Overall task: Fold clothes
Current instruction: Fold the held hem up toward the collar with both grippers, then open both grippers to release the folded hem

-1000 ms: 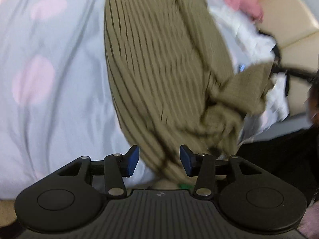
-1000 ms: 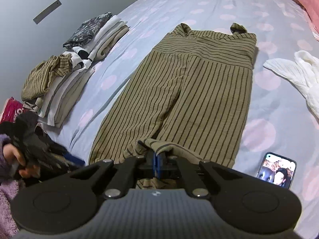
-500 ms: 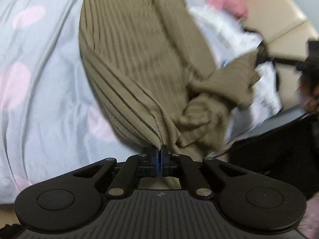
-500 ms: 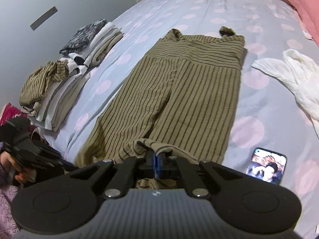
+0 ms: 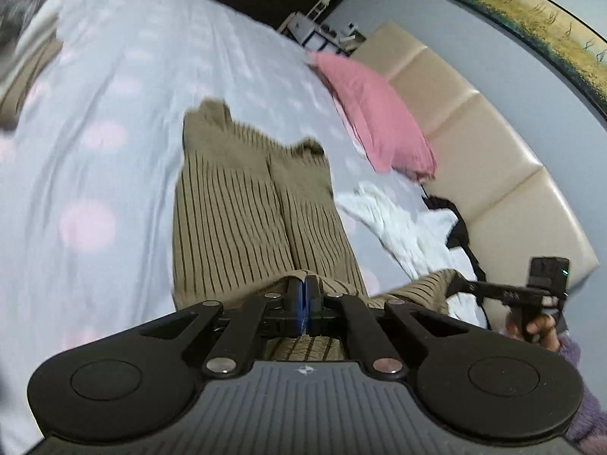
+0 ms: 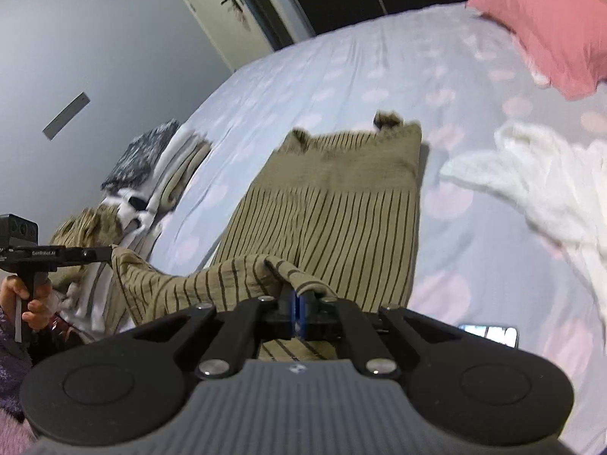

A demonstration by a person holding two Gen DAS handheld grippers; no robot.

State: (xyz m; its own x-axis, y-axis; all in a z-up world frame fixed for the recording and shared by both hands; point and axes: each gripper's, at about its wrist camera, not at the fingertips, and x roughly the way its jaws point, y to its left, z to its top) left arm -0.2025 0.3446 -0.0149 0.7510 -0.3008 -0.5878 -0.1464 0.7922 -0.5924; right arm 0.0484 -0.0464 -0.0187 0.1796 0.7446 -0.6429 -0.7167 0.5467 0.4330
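Two grippers clamp the near hem of an olive striped garment (image 6: 334, 204) spread lengthwise on a bed covered by a pale blue sheet with pink dots (image 6: 311, 76). The left gripper (image 5: 303, 295) has its blue pads pressed together on one hem corner, and the right gripper (image 6: 297, 309) is pinched shut on the other, so the near edge hangs lifted off the sheet between them while the far, banded end of the garment lies flat. A hand (image 6: 26, 299) holding the left gripper's handle shows at the left edge of the right wrist view. A stack of folded clothes (image 6: 159, 174) sits along the bed's left side, near the garment. A white garment (image 6: 538, 178) lies crumpled to the right, beside a pink pillow (image 6: 550, 34) at the beige padded headboard (image 5: 474, 121). A phone (image 6: 489, 335) with a lit screen rests on the sheet near the right gripper.
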